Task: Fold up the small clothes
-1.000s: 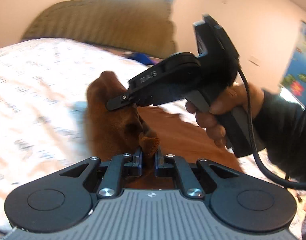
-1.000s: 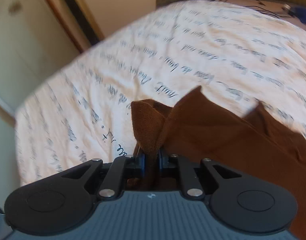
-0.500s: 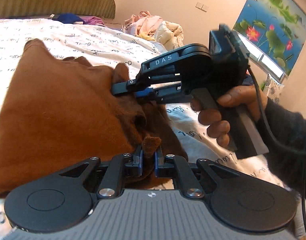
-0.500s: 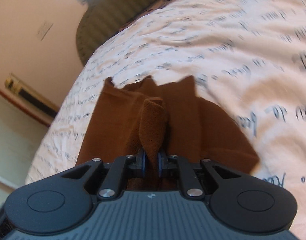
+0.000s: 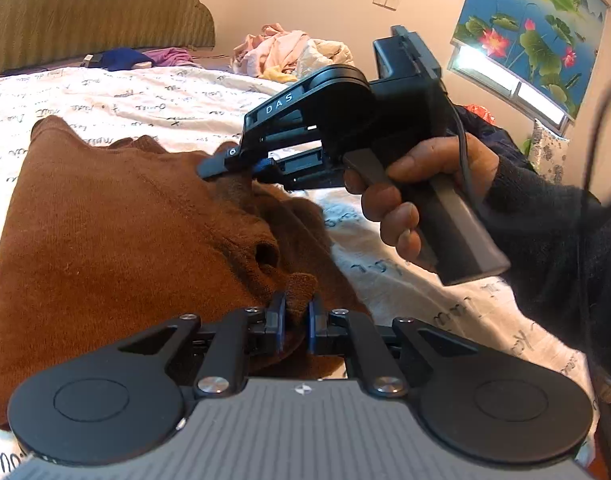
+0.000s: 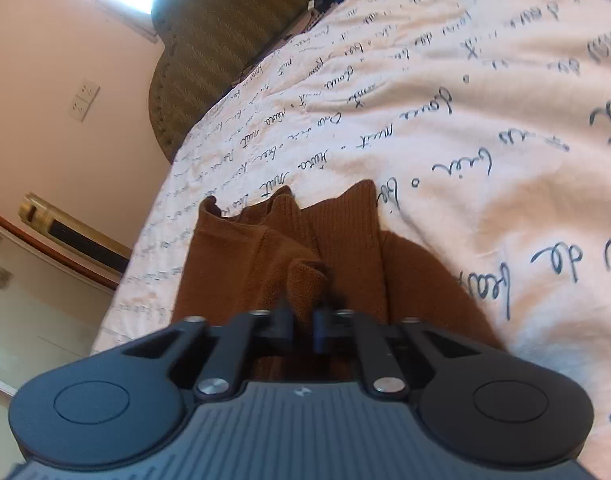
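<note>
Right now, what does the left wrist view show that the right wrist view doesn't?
Only the left wrist view shows the right gripper from outside, the hand holding it, a clothes pile and a lotus picture. Only the right wrist view shows a wall socket. Both show the brown garment on the script-printed bedspread, the headboard, and fabric pinched between that view's own fingers.

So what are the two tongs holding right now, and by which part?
Both are shut on the brown garment: the left tongs pinch a bunched edge fold, the right tongs another fold of its edge.
</note>
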`<action>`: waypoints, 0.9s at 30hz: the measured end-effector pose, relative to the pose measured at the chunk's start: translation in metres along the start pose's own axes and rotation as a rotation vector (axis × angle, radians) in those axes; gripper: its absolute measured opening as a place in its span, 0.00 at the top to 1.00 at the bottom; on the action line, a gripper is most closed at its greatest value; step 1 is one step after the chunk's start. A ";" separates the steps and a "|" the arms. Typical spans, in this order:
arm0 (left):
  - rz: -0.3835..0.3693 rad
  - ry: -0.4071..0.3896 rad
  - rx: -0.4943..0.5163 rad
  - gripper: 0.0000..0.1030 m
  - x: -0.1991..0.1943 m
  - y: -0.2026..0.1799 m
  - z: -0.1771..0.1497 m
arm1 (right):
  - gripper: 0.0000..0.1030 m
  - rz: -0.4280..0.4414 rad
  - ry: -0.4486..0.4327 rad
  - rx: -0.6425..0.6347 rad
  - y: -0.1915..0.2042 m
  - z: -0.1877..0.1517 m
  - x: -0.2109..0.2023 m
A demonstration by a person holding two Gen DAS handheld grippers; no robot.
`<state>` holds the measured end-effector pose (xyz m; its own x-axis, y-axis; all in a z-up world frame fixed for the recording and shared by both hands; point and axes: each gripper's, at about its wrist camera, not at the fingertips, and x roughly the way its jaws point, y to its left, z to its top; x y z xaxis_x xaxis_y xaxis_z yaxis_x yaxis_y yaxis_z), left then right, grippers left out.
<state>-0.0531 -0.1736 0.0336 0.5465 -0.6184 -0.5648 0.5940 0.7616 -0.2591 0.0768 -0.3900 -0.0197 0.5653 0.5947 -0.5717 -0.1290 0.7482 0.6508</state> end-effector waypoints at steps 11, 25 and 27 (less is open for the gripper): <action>-0.193 0.012 -0.062 0.37 -0.009 0.014 0.002 | 0.88 -0.020 -0.083 0.118 -0.037 -0.011 -0.018; -0.172 -0.165 -0.866 0.12 -0.049 0.228 0.017 | 0.13 0.000 -0.022 0.099 -0.040 0.009 -0.018; -0.194 -0.138 -0.933 0.16 -0.026 0.243 0.022 | 0.12 -0.002 0.006 0.077 -0.034 0.011 -0.006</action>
<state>0.0897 0.0238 0.0023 0.5884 -0.7215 -0.3649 0.0053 0.4547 -0.8906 0.0870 -0.4223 -0.0325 0.5608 0.5947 -0.5760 -0.0645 0.7250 0.6857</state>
